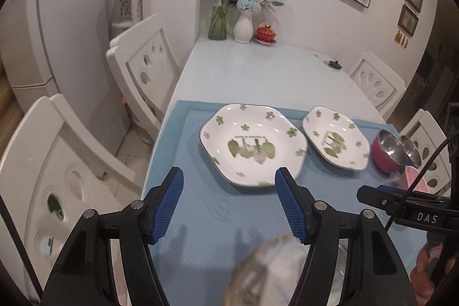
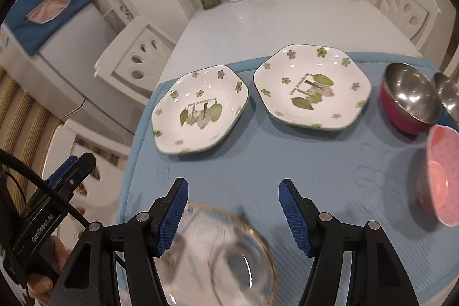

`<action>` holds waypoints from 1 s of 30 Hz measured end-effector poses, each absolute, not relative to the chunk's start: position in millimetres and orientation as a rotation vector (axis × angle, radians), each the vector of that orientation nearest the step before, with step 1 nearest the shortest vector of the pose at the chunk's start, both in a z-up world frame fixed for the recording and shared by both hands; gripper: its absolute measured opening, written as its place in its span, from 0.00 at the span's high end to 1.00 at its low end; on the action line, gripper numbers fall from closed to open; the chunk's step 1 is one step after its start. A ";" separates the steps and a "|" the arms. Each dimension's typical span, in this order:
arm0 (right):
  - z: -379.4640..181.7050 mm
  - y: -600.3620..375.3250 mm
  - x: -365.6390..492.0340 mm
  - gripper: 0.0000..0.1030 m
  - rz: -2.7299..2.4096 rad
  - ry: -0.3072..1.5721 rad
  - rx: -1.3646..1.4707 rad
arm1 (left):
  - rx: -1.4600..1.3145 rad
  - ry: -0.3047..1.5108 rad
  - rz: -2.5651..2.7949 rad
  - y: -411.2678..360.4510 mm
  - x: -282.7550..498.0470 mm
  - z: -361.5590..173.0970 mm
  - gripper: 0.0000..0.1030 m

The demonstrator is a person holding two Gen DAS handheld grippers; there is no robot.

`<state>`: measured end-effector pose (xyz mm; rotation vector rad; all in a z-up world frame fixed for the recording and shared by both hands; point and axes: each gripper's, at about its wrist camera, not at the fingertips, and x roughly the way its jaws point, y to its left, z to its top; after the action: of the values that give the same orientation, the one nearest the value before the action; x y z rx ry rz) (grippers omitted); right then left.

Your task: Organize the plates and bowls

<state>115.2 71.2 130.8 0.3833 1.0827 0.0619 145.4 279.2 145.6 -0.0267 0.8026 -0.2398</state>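
Two white hexagonal plates with green leaf prints lie side by side on the blue mat (image 2: pixel 287 162): the left plate (image 1: pixel 252 144) (image 2: pixel 200 108) and the right plate (image 1: pixel 335 138) (image 2: pixel 312 86). To their right stand a red steel-lined bowl (image 2: pixel 407 96) (image 1: pixel 385 152), a second steel bowl (image 2: pixel 447 96) and a pink bowl (image 2: pixel 441 177) (image 1: pixel 416 179). A clear glass bowl with a gold rim (image 2: pixel 218 257) (image 1: pixel 275 271) sits blurred at the near edge, under both grippers. My left gripper (image 1: pixel 229 174) is open and empty, just short of the left plate. My right gripper (image 2: pixel 233 185) is open above the glass bowl.
White chairs (image 1: pixel 143 68) line the table's left side and others (image 2: pixel 407 10) its right. At the far end of the white table (image 1: pixel 258 70) stand a glass vase of flowers (image 1: pixel 218 19), a white vase (image 1: pixel 243 27) and a red lidded cup (image 1: pixel 266 34). A fridge (image 1: pixel 57 48) is left.
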 end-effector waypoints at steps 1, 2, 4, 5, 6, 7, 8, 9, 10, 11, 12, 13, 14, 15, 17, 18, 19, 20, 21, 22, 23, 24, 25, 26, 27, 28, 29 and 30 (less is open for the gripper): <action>126.7 72.2 124.0 0.38 0.051 1.090 0.386 | -0.028 0.811 -0.240 281.1 154.0 142.0 0.37; 123.5 72.8 131.1 0.38 0.045 1.096 0.390 | -0.027 0.817 -0.240 281.7 160.5 138.9 0.38; 118.3 73.9 143.4 0.38 0.037 1.105 0.401 | -0.029 0.832 -0.246 283.6 175.4 131.6 0.37; 115.6 74.7 149.1 0.38 0.032 1.111 0.402 | -0.029 0.840 -0.249 283.4 182.6 127.5 0.37; 113.6 75.8 153.6 0.38 0.029 1.115 0.401 | -0.030 0.846 -0.252 284.3 188.4 124.7 0.37; 110.8 77.1 158.6 0.38 0.025 1.121 0.397 | -0.030 0.853 -0.257 284.3 195.4 120.9 0.37; 107.7 78.4 163.7 0.38 0.023 1.128 0.394 | -0.030 0.860 -0.261 283.3 200.2 117.5 0.37; 105.2 79.3 167.5 0.38 0.024 1.134 0.393 | -0.028 0.868 -0.266 282.3 205.8 113.6 0.35; 102.7 80.7 171.8 0.38 0.024 1.139 0.391 | -0.027 0.877 -0.272 281.1 211.7 109.4 0.33; 99.5 82.7 177.1 0.38 0.024 1.147 0.387 | -0.027 0.885 -0.278 280.5 217.6 106.0 0.33; 96.9 84.2 181.3 0.38 0.025 1.153 0.383 | -0.026 0.894 -0.285 279.6 224.1 101.1 0.33; 93.9 86.2 185.6 0.38 0.025 1.158 0.380 | -0.026 0.901 -0.290 279.3 229.8 97.3 0.33; 89.9 88.2 190.9 0.38 0.022 1.160 0.380 | -0.024 0.915 -0.296 278.6 236.8 91.8 0.33; 87.2 88.9 194.2 0.38 0.020 1.161 0.382 | -0.026 0.923 -0.304 278.5 241.4 88.1 0.33; 79.7 91.5 203.0 0.38 0.021 1.177 0.386 | -0.040 0.941 -0.325 280.0 253.2 78.4 0.33; 75.2 92.4 207.9 0.38 0.024 1.187 0.390 | -0.049 0.954 -0.329 281.2 259.5 73.4 0.33; 72.2 93.4 211.2 0.38 0.025 1.194 0.392 | -0.060 0.970 -0.339 282.0 265.9 68.6 0.33; 67.3 94.0 216.0 0.38 0.027 1.206 0.395 | -0.074 0.986 -0.350 283.3 272.7 63.4 0.33; 63.3 94.7 219.8 0.38 0.028 1.214 0.397 | -0.088 0.997 -0.357 284.9 278.4 58.9 0.34; 57.5 95.6 225.2 0.38 0.028 1.226 0.399 | -0.096 1.007 -0.361 285.4 283.1 55.6 0.36; 53.7 95.8 228.6 0.38 0.027 1.234 0.399 | -0.100 1.020 -0.365 285.2 287.6 52.0 0.38; 48.1 96.3 233.3 0.40 0.022 1.247 0.394 | -0.102 1.031 -0.367 284.8 291.9 48.8 0.41; 44.7 96.4 235.7 0.45 0.018 1.255 0.390 | -0.105 1.037 -0.367 284.3 295.8 45.6 0.42; 39.4 96.7 239.9 0.49 0.016 1.271 0.389 | -0.107 1.041 -0.369 283.5 299.0 42.8 0.44; 35.8 96.3 242.9 0.50 0.017 1.281 0.394 | -0.106 1.043 -0.372 282.4 301.1 41.0 0.47; 31.2 95.5 246.1 0.52 0.014 1.291 0.404 | -0.106 1.047 -0.375 281.3 304.4 38.2 0.49; 29.6 95.0 247.1 0.54 0.011 1.294 0.407 | -0.105 1.053 -0.376 280.5 307.3 35.5 0.49; 27.6 94.8 248.9 0.55 0.008 1.296 0.408 | -0.107 1.058 -0.380 279.8 310.1 32.5 0.51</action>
<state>248.9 94.8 27.6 0.4076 1.2957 0.0079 310.1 279.8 32.5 -0.1073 1.0582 -0.3798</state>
